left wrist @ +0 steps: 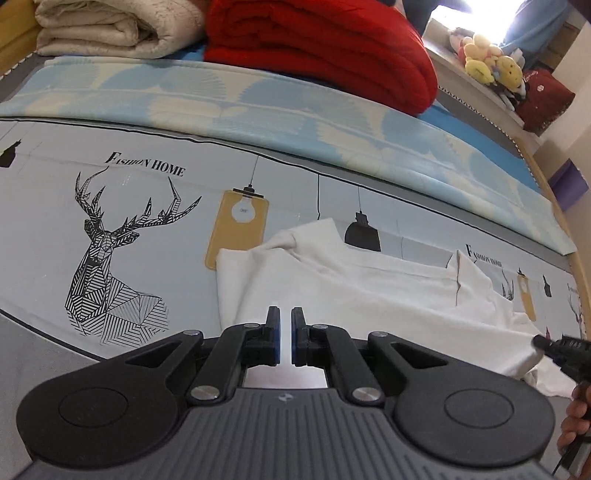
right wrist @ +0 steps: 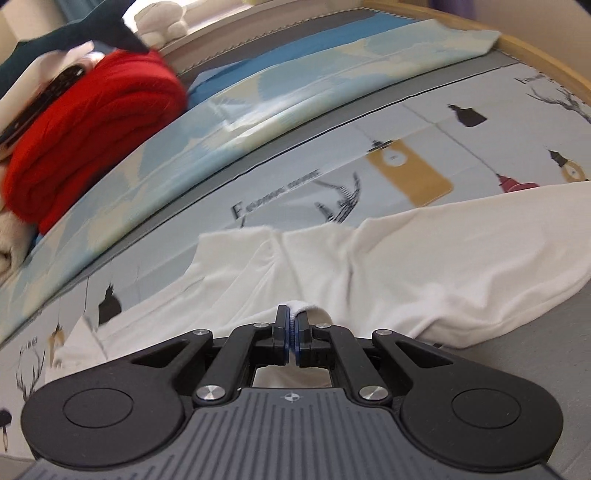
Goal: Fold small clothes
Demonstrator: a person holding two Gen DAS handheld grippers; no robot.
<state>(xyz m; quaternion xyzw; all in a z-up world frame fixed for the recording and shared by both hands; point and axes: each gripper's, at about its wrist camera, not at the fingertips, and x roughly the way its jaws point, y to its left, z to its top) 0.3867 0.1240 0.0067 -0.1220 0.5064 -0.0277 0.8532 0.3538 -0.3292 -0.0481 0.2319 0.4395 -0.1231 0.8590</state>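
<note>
While pinched at a hemmed edge between the closed pads of the right gripper [right wrist: 291,334], white garment [right wrist: 369,266] spread rumpled on the printed bedsheet [right wrist: 424,122]. Long axis across the bed, side to side in both views, one squared end toward the deer print [left wrist: 110,254]. Left gripper [left wrist: 285,338] above the cloth's near edge, jaws at a narrow gap, nothing between them. Red blanket [left wrist: 317,51] folded well behind.

A bed whose printed sheet [left wrist: 55,206] shows a stag carries a rumpled white garment [left wrist: 354,291] just right of that stag, and beyond it a pale blue quilt [left wrist: 258,107], red blanket [left wrist: 317,48] and cream blanket [left wrist: 110,26].
</note>
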